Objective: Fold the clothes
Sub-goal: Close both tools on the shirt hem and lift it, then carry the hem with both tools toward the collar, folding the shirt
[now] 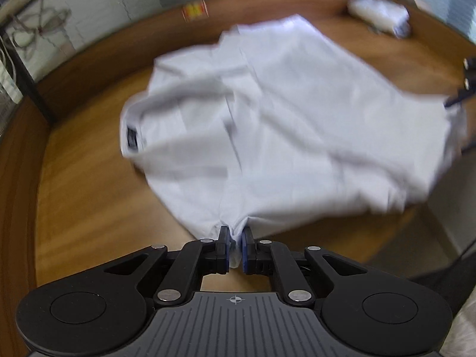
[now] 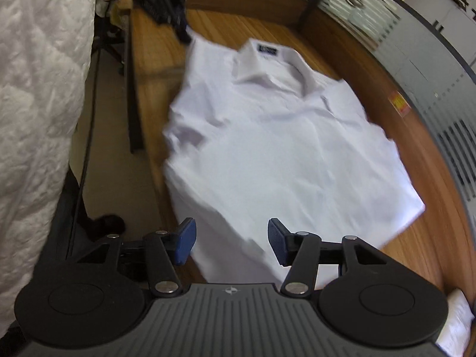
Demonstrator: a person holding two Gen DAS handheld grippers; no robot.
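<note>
The left gripper (image 1: 236, 245) has its jaws pinched on an edge of the white shirt (image 1: 282, 125). The shirt lies flat on the brown tabletop (image 1: 89, 208), collar toward the left of the frame, long way left to right. The right gripper (image 2: 231, 242) has its jaws apart, holding nothing, above the shirt's near edge.

Each camera sits just behind its own tongs and looks steeply down along them at the desk (image 1: 89, 208), close above it. The left view faces the shirt (image 1: 282, 125) from one edge, the right view from another; both share that shirt and the desk around it.
</note>
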